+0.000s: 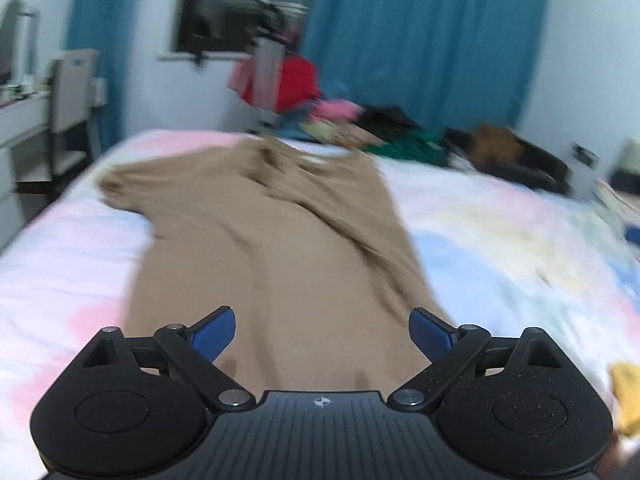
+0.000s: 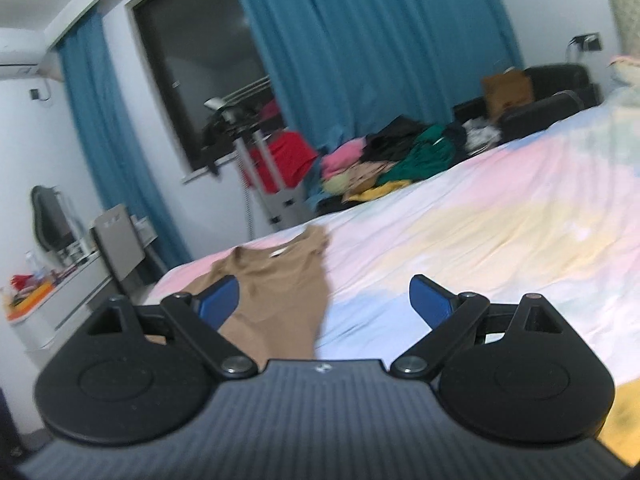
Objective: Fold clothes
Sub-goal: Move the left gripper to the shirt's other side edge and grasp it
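Note:
A tan T-shirt (image 1: 272,240) lies spread lengthwise on the pastel bed sheet (image 1: 500,240), neck end far from me, with wrinkles across its upper right part. My left gripper (image 1: 322,334) hovers over the shirt's near hem, jaws wide apart, nothing between the blue pads (image 1: 214,336). In the right wrist view the same tan shirt (image 2: 276,300) shows at the lower left. My right gripper (image 2: 324,300) stands open above the sheet (image 2: 480,248), just right of the shirt's edge, holding nothing.
A heap of mixed clothes (image 2: 384,160) lies at the bed's far edge, in front of blue curtains (image 2: 360,40). A grey stand with a red garment (image 2: 280,160) is beside it. A white desk and chair (image 2: 116,240) stand to the left. Something yellow (image 1: 626,396) lies at the near right.

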A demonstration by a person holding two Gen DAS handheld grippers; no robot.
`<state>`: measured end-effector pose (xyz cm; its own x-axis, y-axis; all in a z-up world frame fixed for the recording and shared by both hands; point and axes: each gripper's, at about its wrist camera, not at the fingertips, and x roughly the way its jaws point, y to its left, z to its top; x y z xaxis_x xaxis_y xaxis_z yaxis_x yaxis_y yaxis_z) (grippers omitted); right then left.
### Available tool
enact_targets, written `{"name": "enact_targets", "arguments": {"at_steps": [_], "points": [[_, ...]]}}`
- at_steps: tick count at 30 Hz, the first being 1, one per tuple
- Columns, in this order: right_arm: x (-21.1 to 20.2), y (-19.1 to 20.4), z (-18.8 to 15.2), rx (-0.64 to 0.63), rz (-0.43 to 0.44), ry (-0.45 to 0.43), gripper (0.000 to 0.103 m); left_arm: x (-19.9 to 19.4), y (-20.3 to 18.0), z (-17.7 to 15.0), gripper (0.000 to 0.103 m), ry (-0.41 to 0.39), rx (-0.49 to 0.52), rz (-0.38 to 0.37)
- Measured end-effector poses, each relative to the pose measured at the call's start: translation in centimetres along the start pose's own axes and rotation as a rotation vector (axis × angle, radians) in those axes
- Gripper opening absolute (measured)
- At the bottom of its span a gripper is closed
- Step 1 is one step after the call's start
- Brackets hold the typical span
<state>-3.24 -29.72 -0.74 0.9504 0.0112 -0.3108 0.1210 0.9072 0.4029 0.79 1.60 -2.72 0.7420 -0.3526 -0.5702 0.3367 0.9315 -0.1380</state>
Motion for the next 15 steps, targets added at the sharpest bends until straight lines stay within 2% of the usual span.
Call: {"name": "enact_targets", "arguments": {"at_steps": [5,9,13,15], "points": [[-0.8,-3.6,0.1,0.065,-0.010,0.010,0.093,0.5,-6.4,-2.6,0.087,0.069,0.154,-0.131],[-0.6,-5.2,-0.2,0.114,-0.009,0.022,0.093,1.0,-10.0,-5.2,0.072,0.125,0.273,-0.245],[-0.3,-5.3,-0.4,0.078,0.018,0.027,0.093,1.2,-12.7,-7.7,0.056,0.155,0.390,-0.342],[-0.1,-5.1,-0.6,0.068,0.051,0.035,0.093,1.2,-13.4,-8.7,0.055,0.155,0.427,-0.365]]}}
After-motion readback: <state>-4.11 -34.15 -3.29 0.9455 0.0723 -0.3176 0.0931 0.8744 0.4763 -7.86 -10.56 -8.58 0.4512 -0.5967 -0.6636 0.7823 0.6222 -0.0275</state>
